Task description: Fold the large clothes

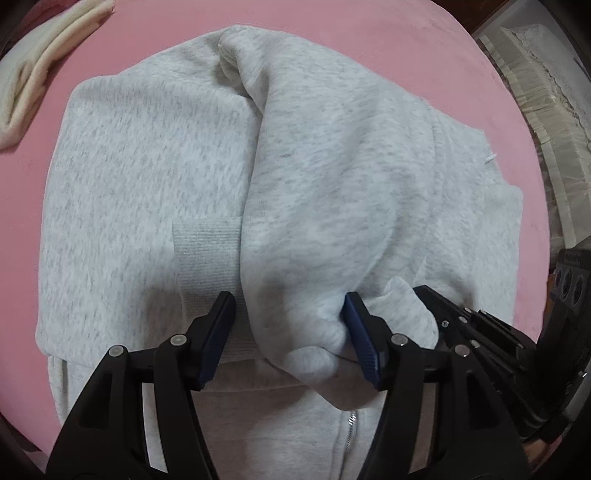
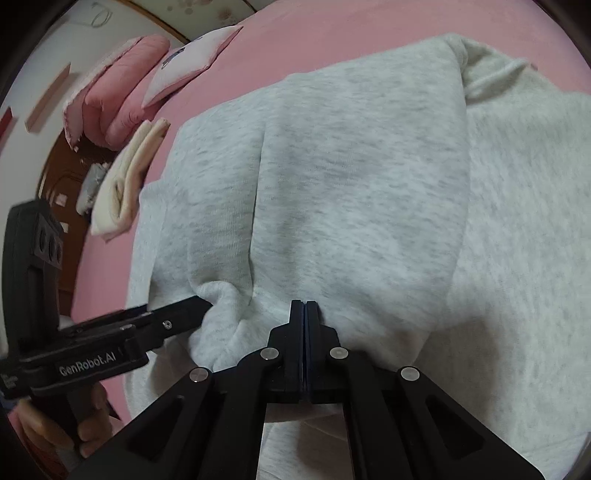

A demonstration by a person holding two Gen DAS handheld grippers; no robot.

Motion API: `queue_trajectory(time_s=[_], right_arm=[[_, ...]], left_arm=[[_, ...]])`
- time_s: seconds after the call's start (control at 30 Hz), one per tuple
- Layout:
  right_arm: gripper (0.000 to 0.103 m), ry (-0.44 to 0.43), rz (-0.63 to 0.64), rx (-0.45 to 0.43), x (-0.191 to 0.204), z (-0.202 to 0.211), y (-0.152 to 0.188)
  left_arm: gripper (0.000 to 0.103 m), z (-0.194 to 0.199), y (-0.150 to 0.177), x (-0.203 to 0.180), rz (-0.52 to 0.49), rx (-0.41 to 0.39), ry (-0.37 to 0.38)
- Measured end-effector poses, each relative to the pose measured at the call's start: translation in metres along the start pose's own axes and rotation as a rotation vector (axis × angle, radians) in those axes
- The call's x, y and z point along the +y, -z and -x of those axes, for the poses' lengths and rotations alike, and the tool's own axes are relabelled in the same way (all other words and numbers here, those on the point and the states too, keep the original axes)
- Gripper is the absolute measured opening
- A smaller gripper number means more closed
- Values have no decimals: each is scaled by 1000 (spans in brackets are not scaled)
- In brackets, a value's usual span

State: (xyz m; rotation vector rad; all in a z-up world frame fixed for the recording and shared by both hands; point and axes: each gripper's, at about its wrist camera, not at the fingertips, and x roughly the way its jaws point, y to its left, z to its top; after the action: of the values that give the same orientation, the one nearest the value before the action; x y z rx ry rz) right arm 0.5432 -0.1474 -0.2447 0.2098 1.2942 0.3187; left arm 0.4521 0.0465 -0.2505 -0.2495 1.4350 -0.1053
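A light grey zip hoodie [image 1: 147, 177] lies on the pink bed sheet [image 1: 314, 18], with a sleeve [image 1: 332, 177] folded down over its body. My left gripper [image 1: 288, 301] points down at the sleeve's lower end. Its jaws stand apart with the bunched sleeve between them. The right pad [image 1: 354, 325] touches the cloth; the left pad [image 1: 221, 325] stands clear of it. My right gripper [image 2: 303, 304] is shut, its tips against the same grey fabric [image 2: 351, 184]. No cloth shows between its jaws. It also appears as the right gripper [image 1: 439, 306] just beside the left one.
A folded cream cloth [image 1: 37, 74] lies at the far left of the bed, seen too as the cream cloth [image 2: 125, 177]. Pink pillows [image 2: 122, 96] and a white cushion [image 2: 192, 62] sit at the headboard. A hand [image 2: 88, 417] holds the left gripper's handle. The bed edge runs down the right.
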Motion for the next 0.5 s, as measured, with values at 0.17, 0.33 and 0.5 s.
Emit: queue_trajectory(time_s=[0.17, 0.33, 0.5], right_arm=[[0, 86, -25, -72, 8, 44, 2], [0, -116, -178, -191, 5, 81, -8], [0, -243, -228, -104, 9, 43, -35]], left_arm=[[36, 48, -10, -14, -23, -74, 7], [13, 61, -33, -40, -80, -108, 24], [12, 27, -58, -42, -28, -59, 23]])
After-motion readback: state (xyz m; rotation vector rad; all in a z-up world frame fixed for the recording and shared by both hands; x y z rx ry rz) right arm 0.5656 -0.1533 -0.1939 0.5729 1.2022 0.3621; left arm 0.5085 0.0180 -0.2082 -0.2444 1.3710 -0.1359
